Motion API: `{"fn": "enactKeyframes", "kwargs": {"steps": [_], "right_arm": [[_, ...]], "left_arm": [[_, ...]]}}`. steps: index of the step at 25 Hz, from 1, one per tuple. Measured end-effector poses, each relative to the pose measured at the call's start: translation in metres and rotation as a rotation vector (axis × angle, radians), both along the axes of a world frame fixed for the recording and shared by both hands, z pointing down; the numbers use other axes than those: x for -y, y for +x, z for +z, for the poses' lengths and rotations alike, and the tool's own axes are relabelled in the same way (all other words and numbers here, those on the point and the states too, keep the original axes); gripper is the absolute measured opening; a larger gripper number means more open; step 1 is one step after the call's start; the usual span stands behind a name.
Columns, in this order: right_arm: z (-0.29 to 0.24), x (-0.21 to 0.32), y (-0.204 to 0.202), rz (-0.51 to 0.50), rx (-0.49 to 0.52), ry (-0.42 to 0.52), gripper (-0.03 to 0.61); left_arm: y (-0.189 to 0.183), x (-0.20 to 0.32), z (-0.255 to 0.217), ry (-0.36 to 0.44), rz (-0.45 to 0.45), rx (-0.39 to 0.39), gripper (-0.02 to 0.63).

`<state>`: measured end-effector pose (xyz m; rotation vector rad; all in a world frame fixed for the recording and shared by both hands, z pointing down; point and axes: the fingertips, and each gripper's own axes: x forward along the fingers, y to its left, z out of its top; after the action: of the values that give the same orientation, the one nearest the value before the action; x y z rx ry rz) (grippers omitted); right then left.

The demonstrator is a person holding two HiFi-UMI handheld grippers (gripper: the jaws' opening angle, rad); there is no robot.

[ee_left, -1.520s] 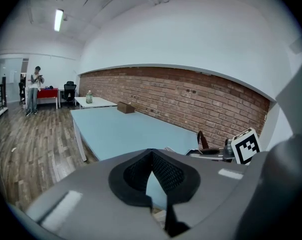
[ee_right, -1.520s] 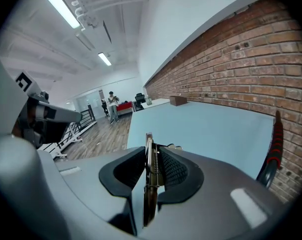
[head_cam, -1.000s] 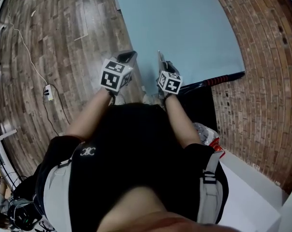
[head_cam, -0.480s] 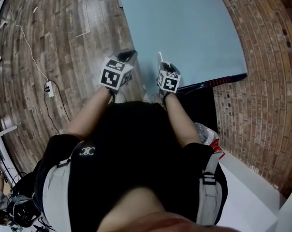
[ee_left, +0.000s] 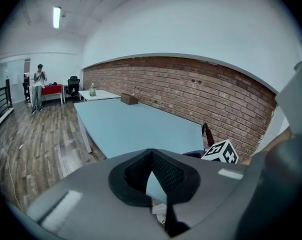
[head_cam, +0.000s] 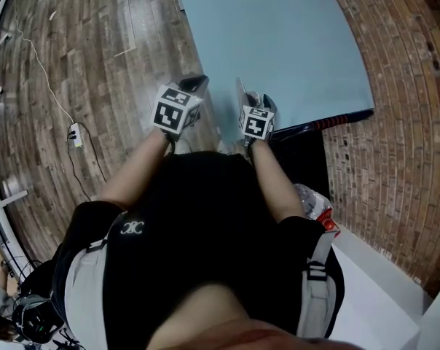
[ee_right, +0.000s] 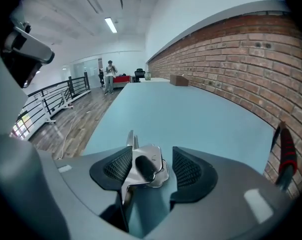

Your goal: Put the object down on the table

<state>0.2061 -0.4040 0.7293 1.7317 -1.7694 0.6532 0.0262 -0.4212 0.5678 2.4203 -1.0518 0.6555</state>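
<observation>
A shiny metal tongs-like object (ee_right: 143,171) sits between the jaws of my right gripper (ee_right: 150,159), just above the near end of the light blue table (ee_right: 166,119). Those jaws are opening. The object leans on the left pad (ee_right: 116,168), and the right pad (ee_right: 187,169) stands clear of it. In the head view the right gripper (head_cam: 247,97) hovers over the table's near edge (head_cam: 278,42). My left gripper (head_cam: 193,86) hangs beside it, just off the table's left edge. Its pads (ee_left: 141,171) meet at the tips with nothing between them.
A chair with a red and black back (head_cam: 329,122) stands at the table's near right corner. A brown box (ee_right: 178,80) lies at the table's far end. A cable and power strip (head_cam: 74,133) lie on the wooden floor. A brick wall (head_cam: 402,86) runs along the right. A person (ee_left: 38,86) stands far off.
The right gripper's marker cube has shifted slightly to the right in the head view. The left gripper has barely moved.
</observation>
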Motion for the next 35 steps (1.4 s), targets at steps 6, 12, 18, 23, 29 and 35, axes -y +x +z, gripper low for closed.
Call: {"fn": "enactKeyframes", "kwargs": {"steps": [6,12,18,23,29,35], "right_arm": [[-0.061,0.004,-0.01,-0.005,0.02,0.164,0.163],[-0.14,0.009,-0.027,-0.04,0.057,0.364,0.015],[-0.193,0.005,-0.021,-0.008,0.105,0.413,0.014],[-0.26,0.004,-0.02,-0.035,0.09,0.527,0.013],[-0.248,0.002,-0.021,-0.076,0.077,0.49,0.012],[-0.228,-0.006,-0.013,-0.044,0.118,0.436,0.013]], "left_arm": [[0.002,0.002,0.0,0.005,0.001,-0.009,0.0],[0.006,0.001,-0.003,0.004,0.014,-0.005,0.0],[0.011,0.0,0.001,0.0,0.021,-0.012,0.0],[0.012,0.0,0.004,-0.018,0.019,-0.032,0.0],[0.016,0.006,-0.003,0.005,0.009,-0.04,0.0],[0.014,0.007,0.001,0.003,-0.002,-0.043,0.0]]}}
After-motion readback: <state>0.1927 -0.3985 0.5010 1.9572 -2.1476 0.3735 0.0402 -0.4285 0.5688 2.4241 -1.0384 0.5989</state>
